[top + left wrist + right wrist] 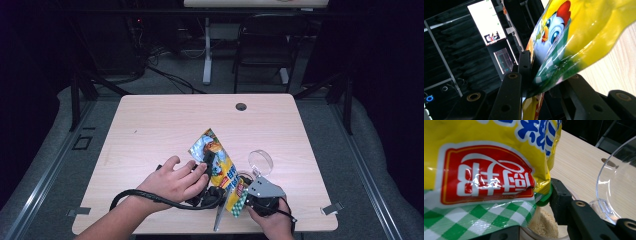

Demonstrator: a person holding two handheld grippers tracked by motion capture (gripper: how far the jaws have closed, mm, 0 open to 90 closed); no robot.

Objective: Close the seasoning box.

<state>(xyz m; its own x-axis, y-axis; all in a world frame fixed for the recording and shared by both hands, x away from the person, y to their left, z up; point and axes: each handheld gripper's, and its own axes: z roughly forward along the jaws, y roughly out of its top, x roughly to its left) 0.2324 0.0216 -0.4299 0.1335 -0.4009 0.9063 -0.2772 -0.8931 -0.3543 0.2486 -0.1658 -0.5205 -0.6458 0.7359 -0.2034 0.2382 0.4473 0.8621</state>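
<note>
On the near half of the surface (165, 120), a yellow seasoning pouch (218, 160) runs slantwise, its long axis from far-left down to near-right, hung between both hands. The left gripper (207, 159) pinches the upper part of the pouch; the right gripper (248, 196) pinches the lower, green-checked corner, nearest the clear bowl (260, 161). Under that low corner sits a small container of tan powder (546, 225), so any pour turns on keeping the mouth over it.
</note>
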